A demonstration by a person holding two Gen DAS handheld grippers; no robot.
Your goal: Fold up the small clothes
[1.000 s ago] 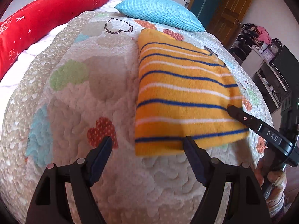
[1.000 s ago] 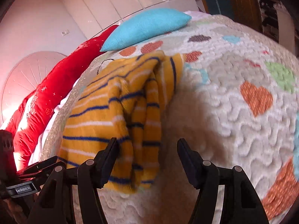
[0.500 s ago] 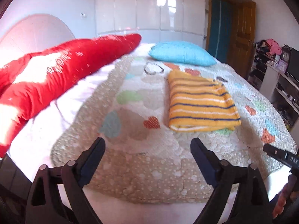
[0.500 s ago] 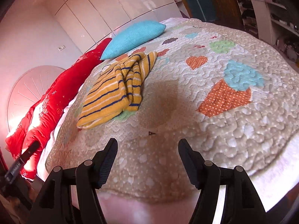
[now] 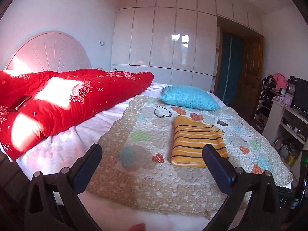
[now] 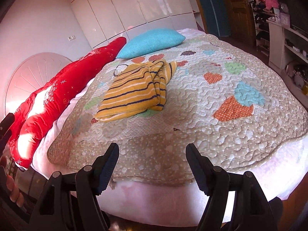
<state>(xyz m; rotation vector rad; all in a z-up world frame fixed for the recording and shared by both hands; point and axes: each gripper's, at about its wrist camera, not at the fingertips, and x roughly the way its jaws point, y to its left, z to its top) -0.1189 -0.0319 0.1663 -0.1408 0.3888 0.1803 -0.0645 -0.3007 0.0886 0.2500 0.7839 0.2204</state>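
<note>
**Striped garment folded on the quilt**

The yellow striped garment (image 5: 196,144) (image 6: 134,90) is seen folded flat on the heart-patterned quilt (image 5: 146,134) (image 6: 221,100), well beyond both pairs of fingers. The left gripper (image 5: 152,163) is held with fingers spread wide, nothing between them. The right gripper (image 6: 152,163) is likewise held apart and empty. A blue pillow (image 5: 189,98) is seen beyond the garment.

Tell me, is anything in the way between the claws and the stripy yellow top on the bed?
No. Only bare heart quilt lies between each open claw, left and right, and the folded stripy yellow top. The blue pillow sits beyond it.
</note>
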